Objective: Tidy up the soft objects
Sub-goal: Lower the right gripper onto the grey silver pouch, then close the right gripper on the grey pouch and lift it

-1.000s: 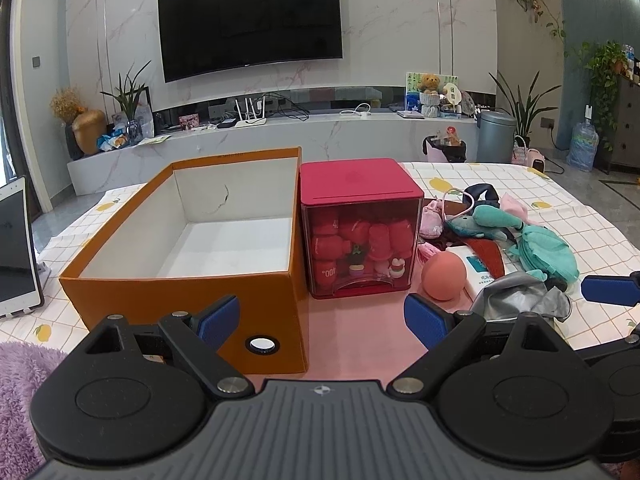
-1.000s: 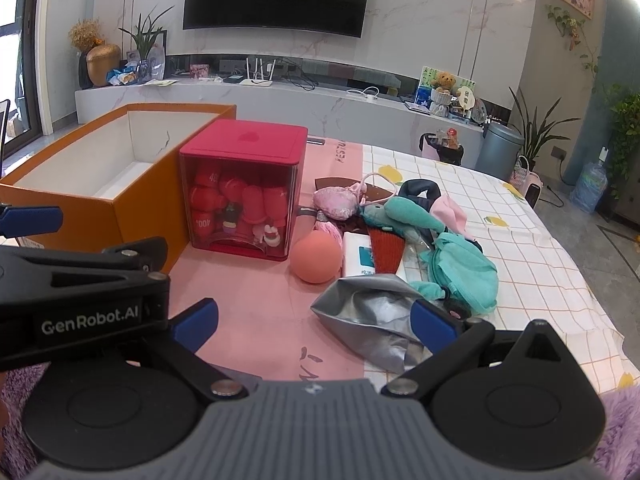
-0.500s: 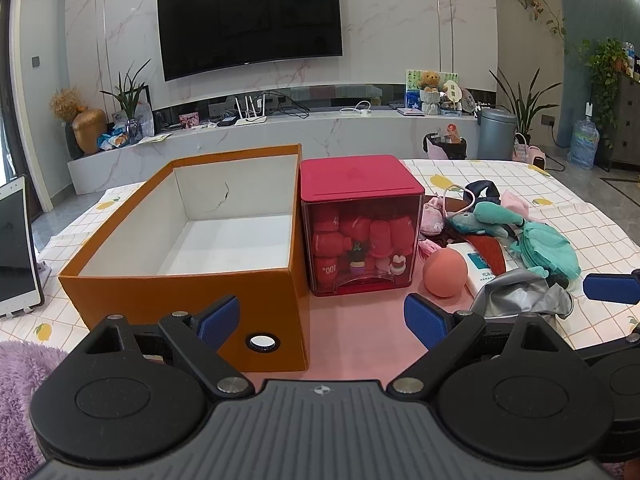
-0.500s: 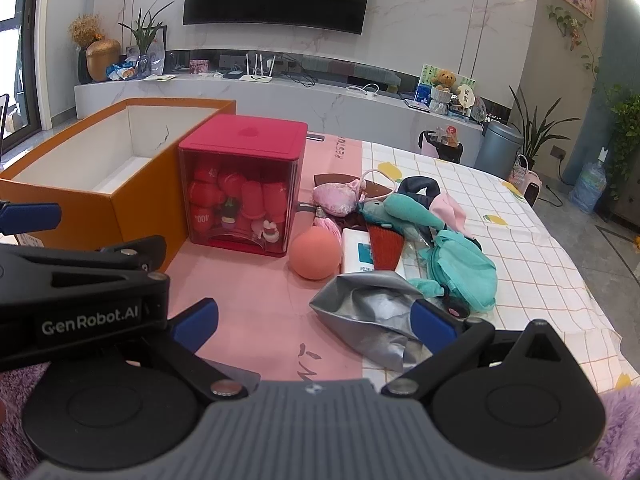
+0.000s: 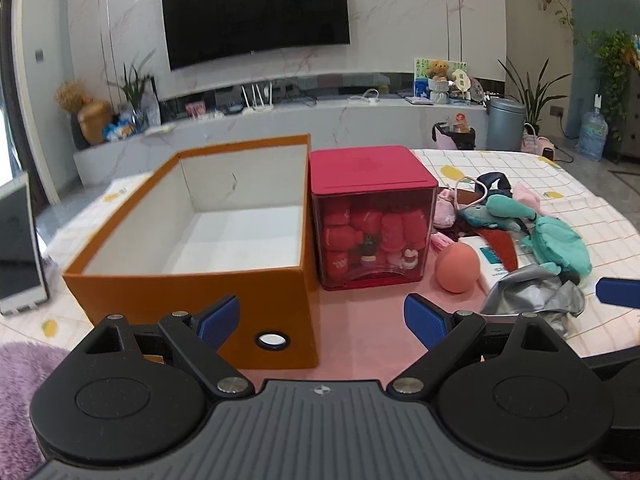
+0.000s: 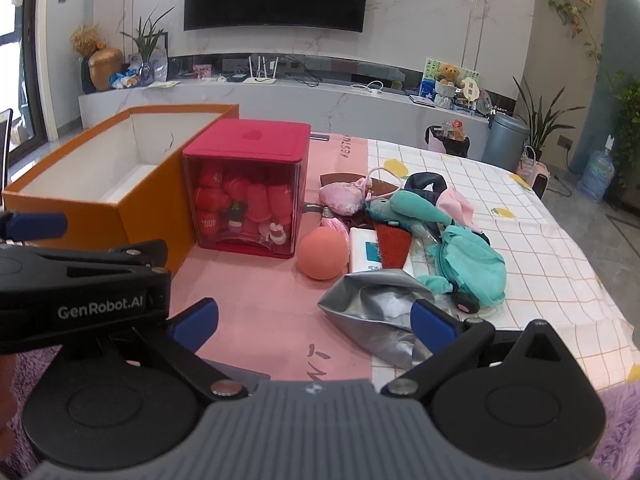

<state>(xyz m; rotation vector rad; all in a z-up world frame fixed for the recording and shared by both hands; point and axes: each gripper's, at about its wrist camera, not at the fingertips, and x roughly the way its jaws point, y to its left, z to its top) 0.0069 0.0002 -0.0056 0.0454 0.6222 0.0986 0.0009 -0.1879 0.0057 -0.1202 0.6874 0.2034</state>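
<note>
Both my grippers, left gripper (image 5: pixel 322 317) and right gripper (image 6: pixel 313 322), look like matt black plastic, ribbed grey housing, blue pads (image 5: pixel 425 320) with a rubbery matt look. Orange box (image 5: pixel 208 296): smooth cardboard, matt white paper-like lining. Red cube (image 5: pixel 370 216): glossy plastic, opaque lid, clear tinted walls. Coral ball (image 6: pixel 322 253): matt, foam-like. Silver pouch (image 6: pixel 376 312): crinkled, shiny, foil-like fabric. Teal plush (image 6: pixel 470 266): soft fuzzy cloth. Pink pouch (image 6: pixel 343 199): satiny cloth. White pack (image 6: pixel 366 250): smooth glossy wrapper. Tablecloth (image 6: pixel 532 240): quilted matt cloth; pink mat (image 6: pixel 256 312) smooth. Purple rug (image 5: pixel 20 368): shaggy.
</note>
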